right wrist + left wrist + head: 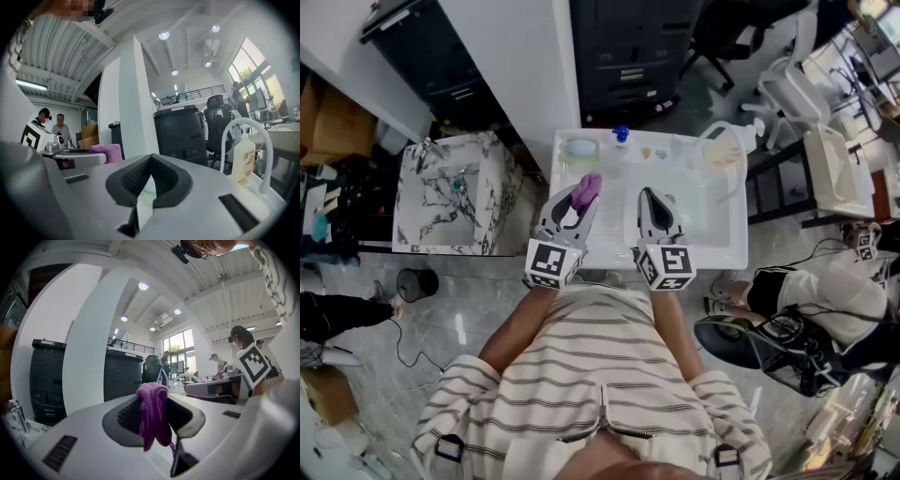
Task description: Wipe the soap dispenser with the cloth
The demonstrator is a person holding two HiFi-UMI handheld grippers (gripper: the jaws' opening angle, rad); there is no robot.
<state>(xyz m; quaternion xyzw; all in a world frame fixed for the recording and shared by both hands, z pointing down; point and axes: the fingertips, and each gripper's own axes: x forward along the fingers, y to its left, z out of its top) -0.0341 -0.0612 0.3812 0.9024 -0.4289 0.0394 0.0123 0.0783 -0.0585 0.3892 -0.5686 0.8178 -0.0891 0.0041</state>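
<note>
Purple cloth point(151, 404): pinched in the left claw point(154, 423); it is bunched between the two pads and droops below the tips.
Left claw: clamped on the cloth; held level above the near part of the white tabletop point(712, 234); nothing else touches it.
Right claw point(149, 180): pads pressed together with nothing between them; it hovers just beside the left claw, on that claw's right, tips pointing the same way.
Soap dispenser point(243, 160): a pale pump bottle standing upright ahead of the right claw and off to its right, well apart from both claws; a white hoop point(241, 120) arches over it; whether hoop and bottle touch I cannot tell.
Other things ahead of the claws: a small round dish point(580, 148) and a blue-topped item point(622, 134) at the tabletop's far edge; neither seems part of the job.
Step in hand: by my reading the cloth is already taken up and the wiping has not begun; cloth and bottle are well apart.
Next move: likely carry the left claw forward and across to its right until the cloth meets the bottle's side; the right claw would have to open before it could steady the bottle.
Risk: the bottle looks tall and light; a sideways rub without support might tip it; the hoop may crowd the approach.
</note>
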